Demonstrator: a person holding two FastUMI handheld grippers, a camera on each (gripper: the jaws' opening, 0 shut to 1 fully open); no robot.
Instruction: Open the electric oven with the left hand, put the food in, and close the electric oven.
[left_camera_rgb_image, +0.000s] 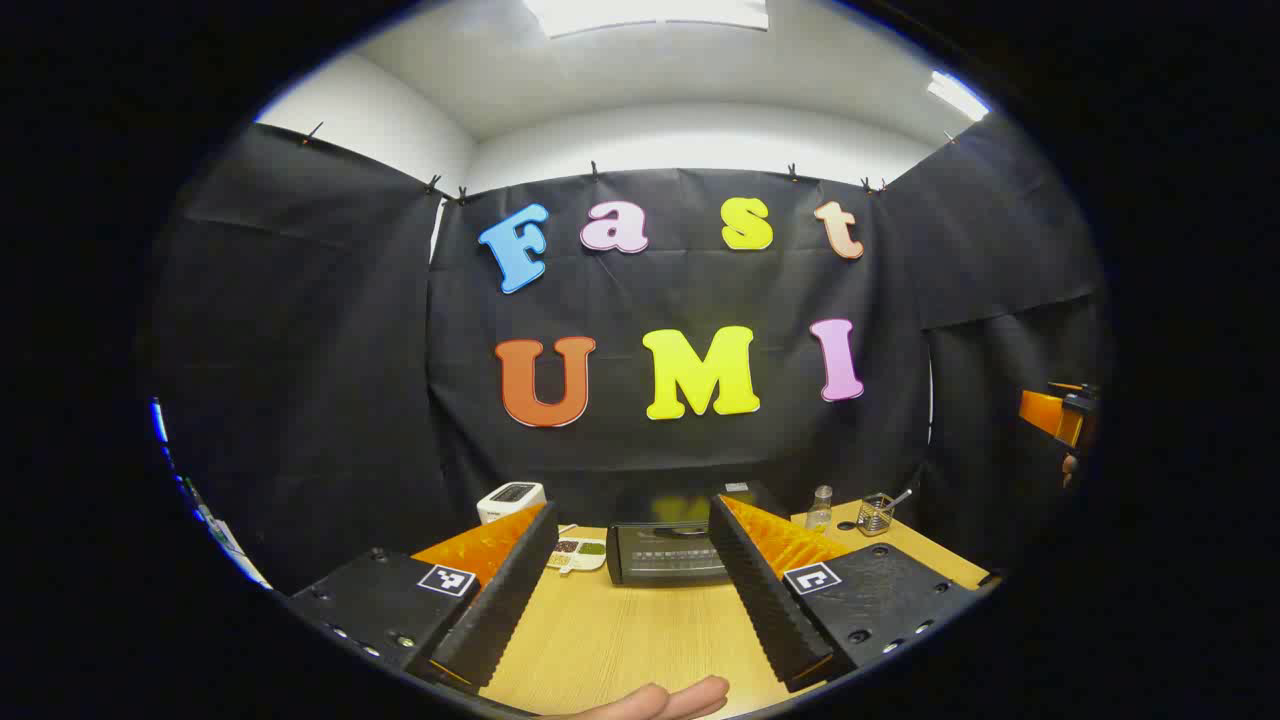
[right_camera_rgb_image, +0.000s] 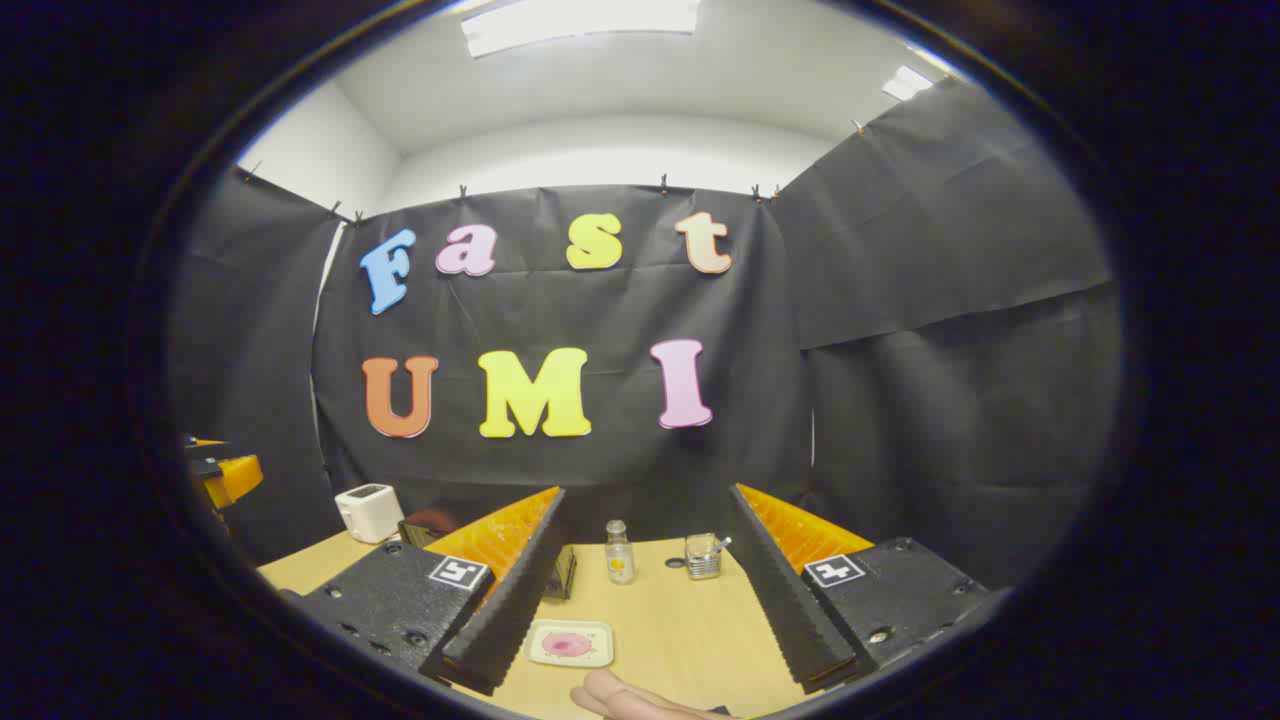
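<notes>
Left gripper (left_camera_rgb_image: 632, 535) and right gripper (right_camera_rgb_image: 648, 525) hover above the pale wooden tabletop (left_camera_rgb_image: 620, 630), jaws wide apart, holding nothing; closed black electric oven (left_camera_rgb_image: 665, 550) ahead, pink food on a white tray (right_camera_rgb_image: 569, 643) below the right

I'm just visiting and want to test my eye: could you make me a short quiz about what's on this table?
1. True or false: the electric oven door is already open.
2. What lies between the fingers of the right hand-held gripper, low on the table?
A. a plate with pink food
B. a toaster
C. a cup
3. Fill in: the white toaster stands to the ____ of the oven in the left gripper view.

Key
1. False; its door looks closed.
2. A, the plate with pink food.
3. Left.
</notes>
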